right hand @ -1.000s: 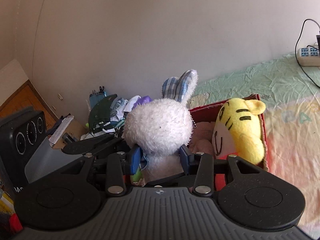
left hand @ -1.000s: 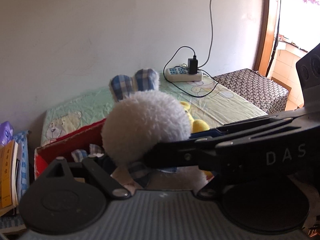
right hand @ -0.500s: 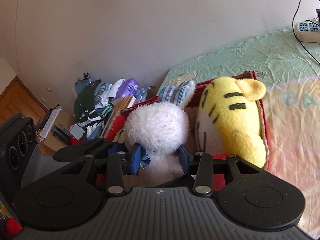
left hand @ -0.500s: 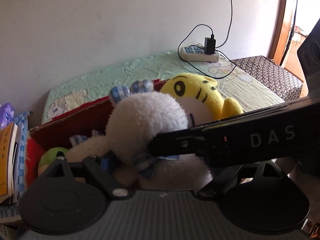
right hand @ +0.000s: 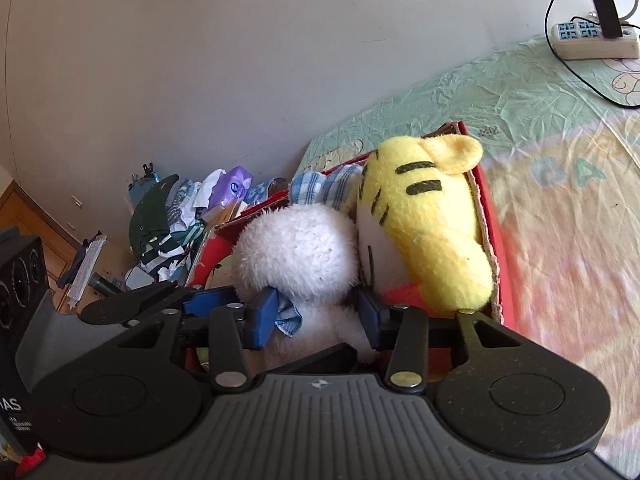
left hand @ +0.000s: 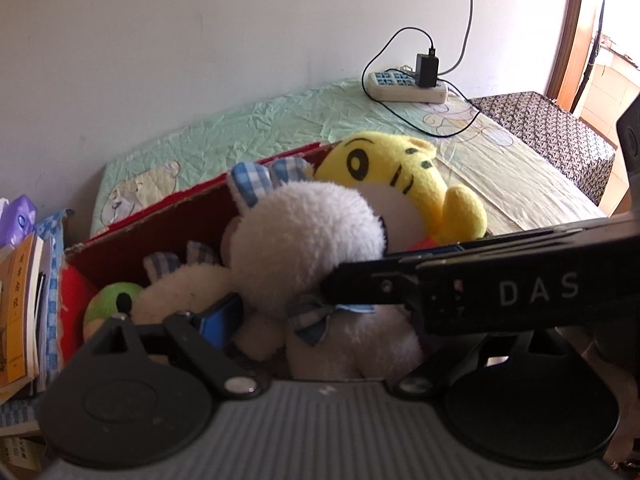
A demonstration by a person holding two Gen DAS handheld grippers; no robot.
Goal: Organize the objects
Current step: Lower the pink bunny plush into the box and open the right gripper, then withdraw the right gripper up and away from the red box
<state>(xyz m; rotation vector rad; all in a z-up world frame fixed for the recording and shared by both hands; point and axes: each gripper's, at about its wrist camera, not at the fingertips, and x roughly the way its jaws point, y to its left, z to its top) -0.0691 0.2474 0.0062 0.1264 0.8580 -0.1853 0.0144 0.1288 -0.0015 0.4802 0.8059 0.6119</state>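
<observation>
From the left wrist view, my left tongs (left hand: pixel 304 312) sit spread wide around the white plush rabbit (left hand: pixel 308 236); I cannot tell whether their pads touch it. The rabbit lies inside the red box (left hand: pixel 160 224), the yellow tiger (left hand: pixel 400 176) just beyond it.

From the right wrist view, my right tongs (right hand: pixel 316 314) are closed on the rabbit's (right hand: pixel 296 256) neck, blue pads pressing either side. It rests low in the box (right hand: pixel 490 240) against the tiger (right hand: pixel 432 224). I judge placement nearly done; releasing remains.

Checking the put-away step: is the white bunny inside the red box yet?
In. The white bunny sits low between the red box walls beside the yellow tiger, right gripper clamping it.
</observation>
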